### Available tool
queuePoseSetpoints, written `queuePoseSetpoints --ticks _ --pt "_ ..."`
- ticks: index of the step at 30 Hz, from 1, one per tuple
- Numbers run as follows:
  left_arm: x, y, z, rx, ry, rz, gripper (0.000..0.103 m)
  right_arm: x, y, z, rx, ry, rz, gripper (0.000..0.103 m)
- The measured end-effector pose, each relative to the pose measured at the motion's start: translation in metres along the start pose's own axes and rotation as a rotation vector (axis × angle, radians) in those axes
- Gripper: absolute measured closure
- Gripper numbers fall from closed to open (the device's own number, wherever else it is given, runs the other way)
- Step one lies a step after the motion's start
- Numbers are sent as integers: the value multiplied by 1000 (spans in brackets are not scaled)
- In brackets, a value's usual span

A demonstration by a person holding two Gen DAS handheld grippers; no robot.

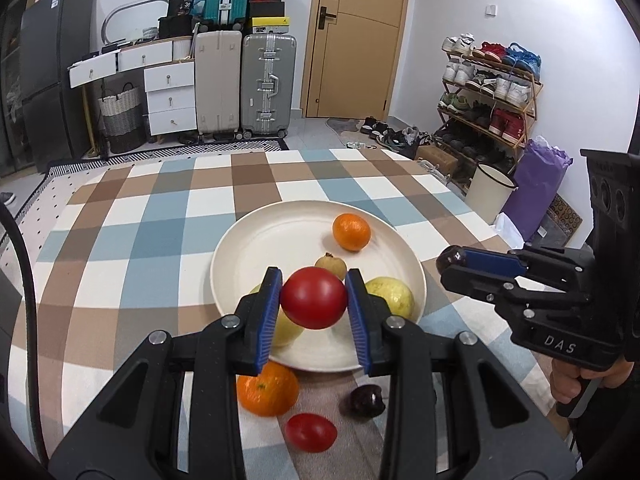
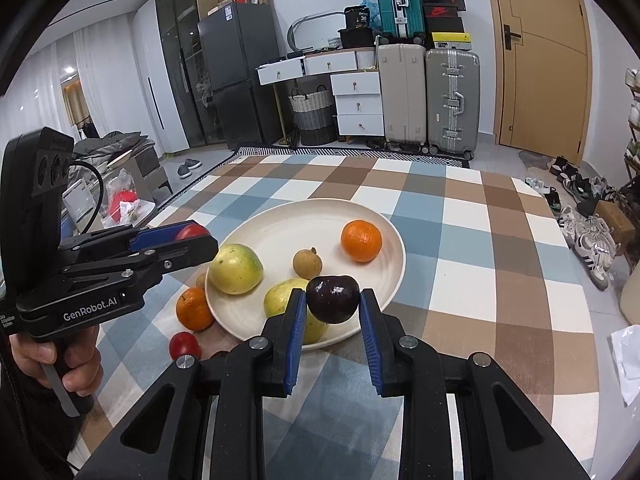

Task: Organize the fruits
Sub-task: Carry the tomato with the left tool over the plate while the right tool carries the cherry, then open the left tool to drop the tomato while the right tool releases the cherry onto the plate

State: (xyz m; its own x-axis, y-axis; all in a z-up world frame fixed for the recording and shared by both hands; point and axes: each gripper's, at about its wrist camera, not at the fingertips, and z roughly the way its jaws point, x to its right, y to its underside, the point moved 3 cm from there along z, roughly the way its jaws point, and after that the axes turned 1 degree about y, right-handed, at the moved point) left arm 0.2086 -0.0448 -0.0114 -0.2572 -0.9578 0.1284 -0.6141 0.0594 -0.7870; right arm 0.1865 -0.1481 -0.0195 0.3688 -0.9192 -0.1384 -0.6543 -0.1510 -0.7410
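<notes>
The left gripper [image 1: 313, 300] has its jaws clamped on a round red tomato [image 1: 313, 297]. The right gripper [image 2: 333, 305] pinches a dark purple plum [image 2: 333, 298]. Both hang over the near rim of the round cream plate [image 2: 320, 216] on the checked tabletop [image 2: 480, 280].

Left gripper [image 1: 313, 298] and right gripper [image 2: 333, 300] level, fingers each clamping something.
</notes>
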Motion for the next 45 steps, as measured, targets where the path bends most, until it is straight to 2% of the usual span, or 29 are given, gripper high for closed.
queuePoseSetpoints --ticks 14,31,42,45 --pt "0 2 28 -24 7 -3 73 19 -10 24 21 -18 39 76" --pt "-1 8 36 -37 -7 -2 73 23 -1 43 -4 -30 55 75" --pt "-5 9 32 -17 -30 -3 73 30 -1 40 19 -11 74 53" --pt "-5 8 30 -14 -26 -7 69 34 -1 38 24 -1 86 46"
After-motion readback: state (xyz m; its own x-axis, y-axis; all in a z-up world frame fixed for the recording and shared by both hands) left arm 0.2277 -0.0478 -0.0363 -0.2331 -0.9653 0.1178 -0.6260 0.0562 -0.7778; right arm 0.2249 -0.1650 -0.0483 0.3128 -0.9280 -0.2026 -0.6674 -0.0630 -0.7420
